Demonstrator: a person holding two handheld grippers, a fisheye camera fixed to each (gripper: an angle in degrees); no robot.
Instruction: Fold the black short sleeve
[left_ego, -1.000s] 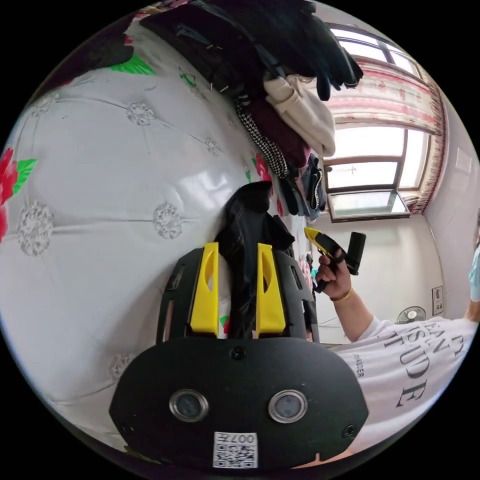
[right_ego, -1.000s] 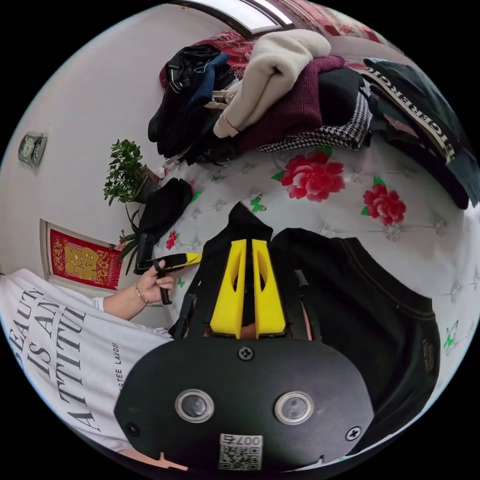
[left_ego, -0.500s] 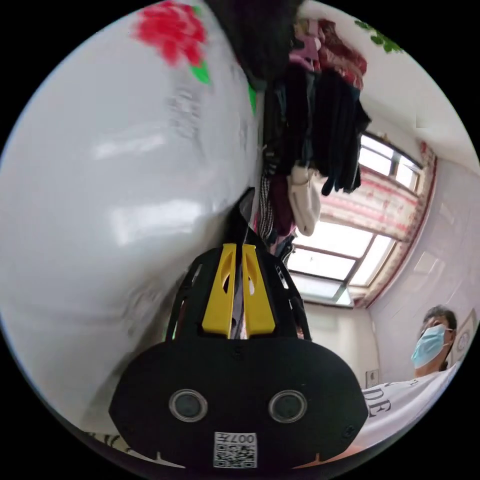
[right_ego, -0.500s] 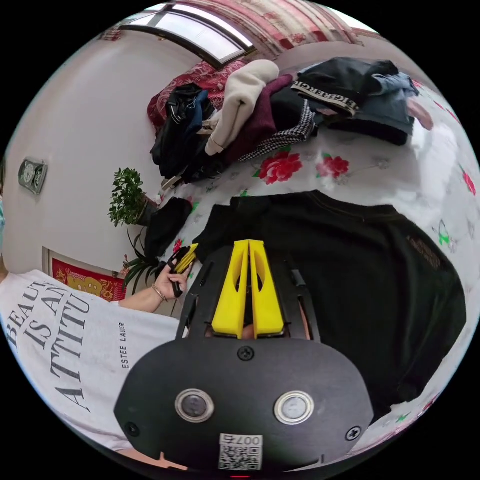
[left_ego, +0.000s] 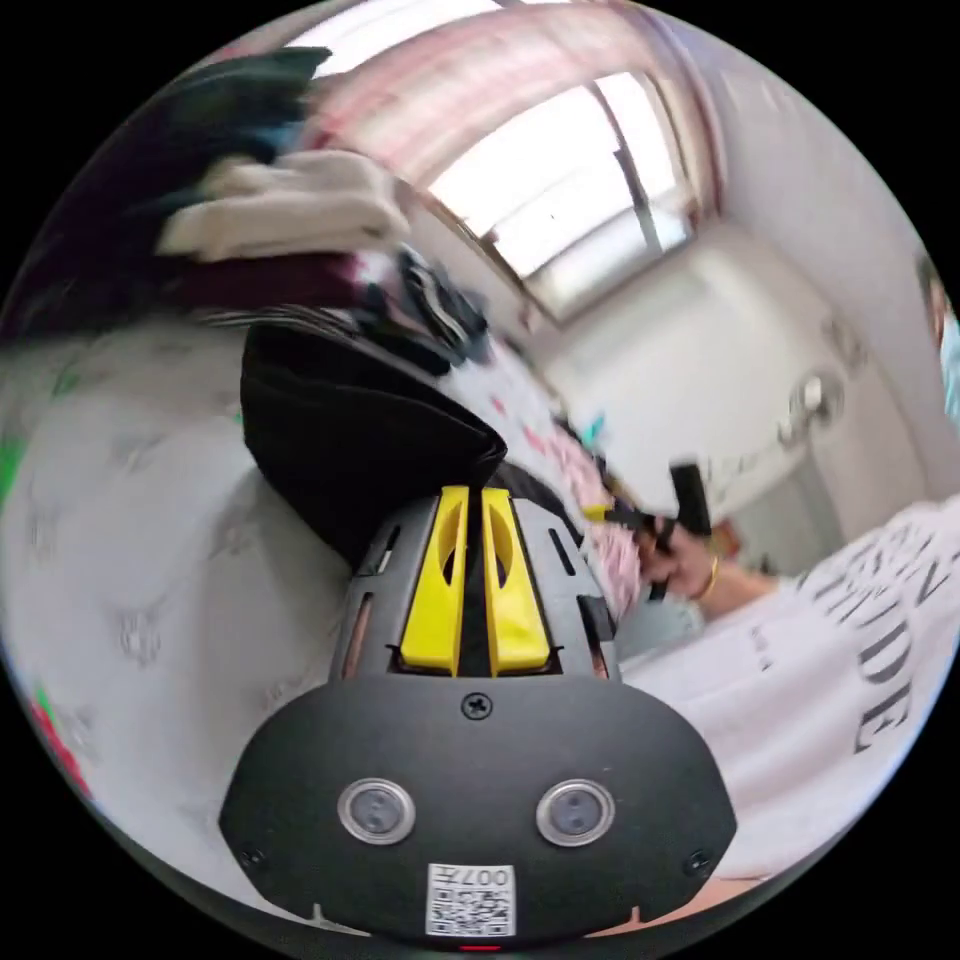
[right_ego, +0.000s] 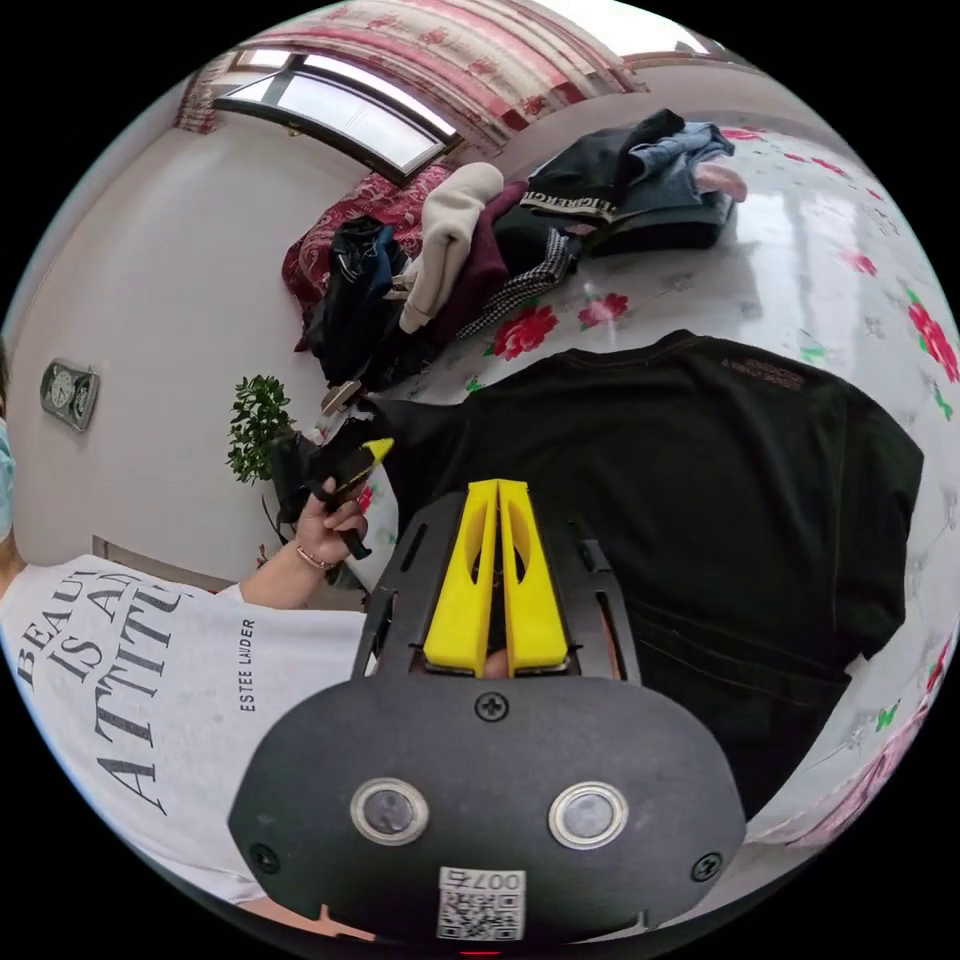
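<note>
Right gripper view: the right claw sits in the foreground with its yellow jaws together, black cloth showing in the thin slit between them, so it appears clamped on the near hem of the black shirt. Beyond the jaw tips the shirt spreads flat, mostly to the right, over the white flowered bed. To the left, a hand holds the left claw at the shirt's left corner; its yellow tip touches the cloth, but how its jaws stand cannot be told from here. Farther off, a heap of clothes lies on the bed, with a plant against the wall and a window above.

Left gripper view (blurred): the left claw shows its jaws nearly together, with a dark strip of the shirt between them; the cloth bunches into a fold directly past the tips and lies toward the left. To the right and farther back, the other hand holds the right claw. This view adds the shirt's gathered edge seen from the side, while the right gripper view gives the spread front and the neckline.
</note>
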